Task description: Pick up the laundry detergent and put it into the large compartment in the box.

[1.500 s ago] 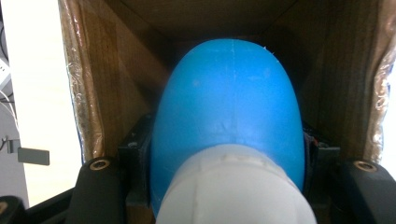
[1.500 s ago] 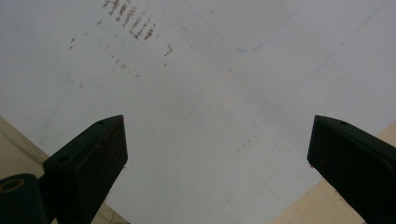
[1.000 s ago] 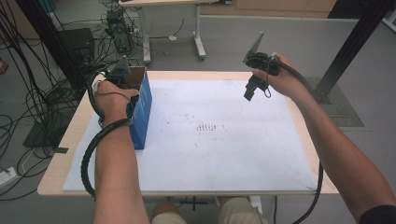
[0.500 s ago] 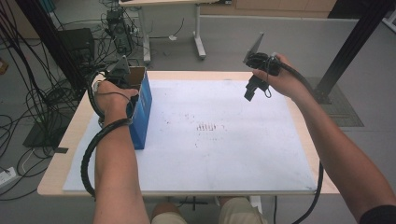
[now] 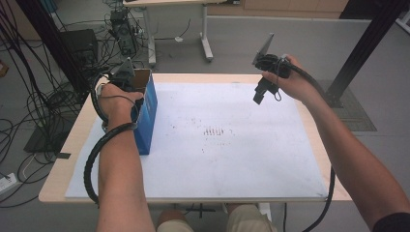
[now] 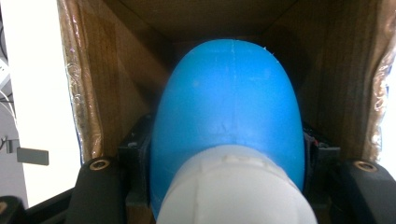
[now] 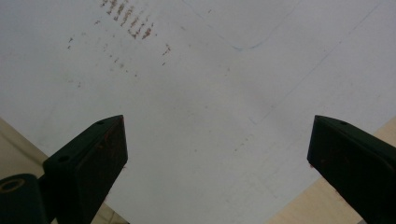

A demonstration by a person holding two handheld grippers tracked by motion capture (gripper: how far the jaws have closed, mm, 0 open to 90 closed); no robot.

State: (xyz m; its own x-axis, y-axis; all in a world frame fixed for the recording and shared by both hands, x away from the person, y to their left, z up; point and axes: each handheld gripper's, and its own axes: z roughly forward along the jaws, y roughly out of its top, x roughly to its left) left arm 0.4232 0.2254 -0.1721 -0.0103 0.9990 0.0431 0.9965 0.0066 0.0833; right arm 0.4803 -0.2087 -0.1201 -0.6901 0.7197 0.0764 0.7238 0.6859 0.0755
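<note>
From above, the left gripper [image 5: 126, 77] is dipping into the blue box [image 5: 146, 116]. Its own view: jaws clamping a blue-and-white object [image 6: 226, 135] inside the cardboard. The right gripper [image 7: 217, 163] is hanging wide open, empty, over the white mat [image 7: 196, 84].

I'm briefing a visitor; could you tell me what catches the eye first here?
The blue, cardboard-lined box at the table's left edge, with the left gripper at its open top gripping a blue plastic bottle with a white cap. The right gripper hangs open above the white sheet.
</note>
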